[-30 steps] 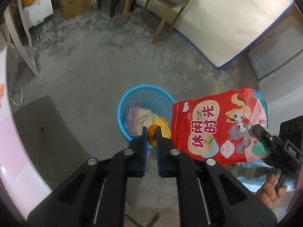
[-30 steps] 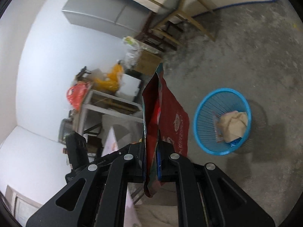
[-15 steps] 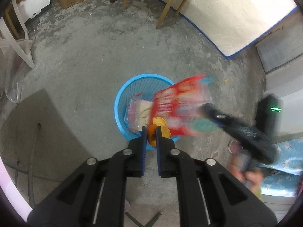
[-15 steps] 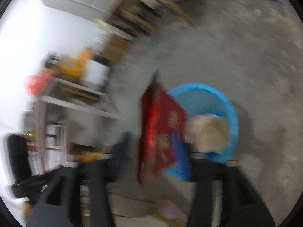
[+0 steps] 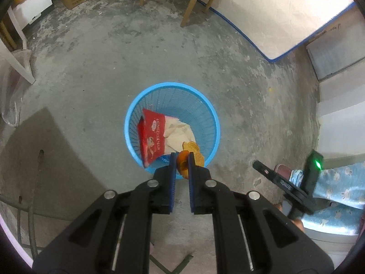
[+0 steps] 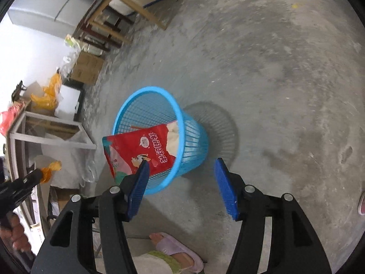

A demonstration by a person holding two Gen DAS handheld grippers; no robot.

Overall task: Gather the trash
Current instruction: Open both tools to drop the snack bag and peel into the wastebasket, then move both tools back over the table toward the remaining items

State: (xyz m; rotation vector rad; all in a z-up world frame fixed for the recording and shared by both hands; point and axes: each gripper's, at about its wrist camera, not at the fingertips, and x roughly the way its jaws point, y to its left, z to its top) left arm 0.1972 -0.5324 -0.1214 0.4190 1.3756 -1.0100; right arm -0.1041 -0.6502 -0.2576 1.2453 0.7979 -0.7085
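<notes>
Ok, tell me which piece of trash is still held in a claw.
The orange peel, pinched in the shut left claw; the red bag and paper lie in the basket.

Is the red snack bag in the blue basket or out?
In. The red snack bag leans inside the blue basket, its top poking above the rim.

I am looking steeply down through the left wrist camera, riding above and just behind the blue mesh basket point(image 5: 172, 126), whose near rim is lying right past the lens's own fingers; the view is facing toward the white mattress point(image 5: 273, 11) beyond the basket. The right wrist camera is tilting down less sharply, sitting a little farther back from the basket point(image 6: 159, 137) and seeing its outer wall from the side. Both views are sharing the basket, the concrete floor point(image 6: 273, 80) around it, and the wooden chair legs point(image 5: 194, 9) beyond it.
</notes>
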